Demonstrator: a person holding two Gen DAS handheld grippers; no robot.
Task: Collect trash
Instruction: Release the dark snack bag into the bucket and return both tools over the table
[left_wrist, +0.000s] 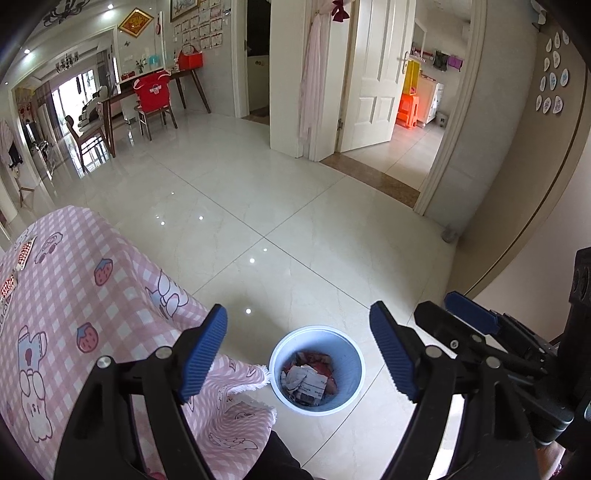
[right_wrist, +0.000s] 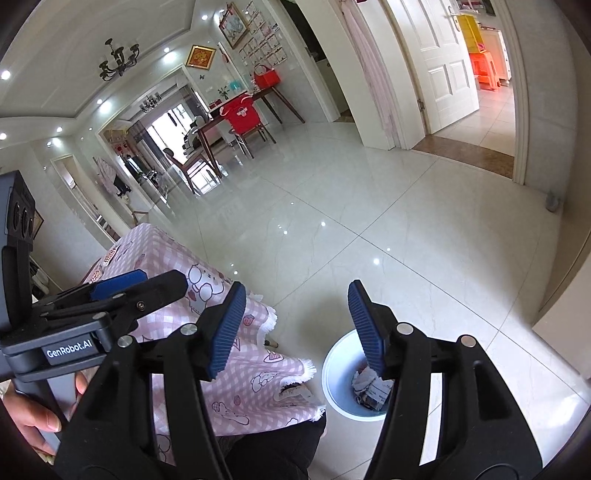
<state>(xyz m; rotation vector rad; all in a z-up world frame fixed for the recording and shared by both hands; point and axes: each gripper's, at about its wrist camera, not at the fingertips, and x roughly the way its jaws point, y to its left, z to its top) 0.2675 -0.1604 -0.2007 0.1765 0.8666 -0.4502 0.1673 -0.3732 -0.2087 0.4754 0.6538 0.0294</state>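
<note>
A light blue trash bin (left_wrist: 347, 384) stands on the tiled floor beside the table; it holds crumpled paper and red wrappers (left_wrist: 308, 378). It also shows in the right wrist view (right_wrist: 338, 373), partly behind my right finger. My left gripper (left_wrist: 297, 350) is open and empty, held high above the bin. My right gripper (right_wrist: 295, 326) is open and empty, above the bin's left rim. The right gripper shows at the right of the left wrist view (left_wrist: 469, 317); the left gripper shows at the left of the right wrist view (right_wrist: 122, 282). Small wrappers (left_wrist: 24, 253) lie on the table's far left.
A table with a pink checked cartoon cloth (left_wrist: 81, 306) is at the left, its fringe hanging next to the bin. Glossy floor tiles (left_wrist: 280, 206) stretch ahead. A white open door (left_wrist: 373, 74) and doorway are at the far right; a dining table with a red-covered chair (left_wrist: 151, 94) is far left.
</note>
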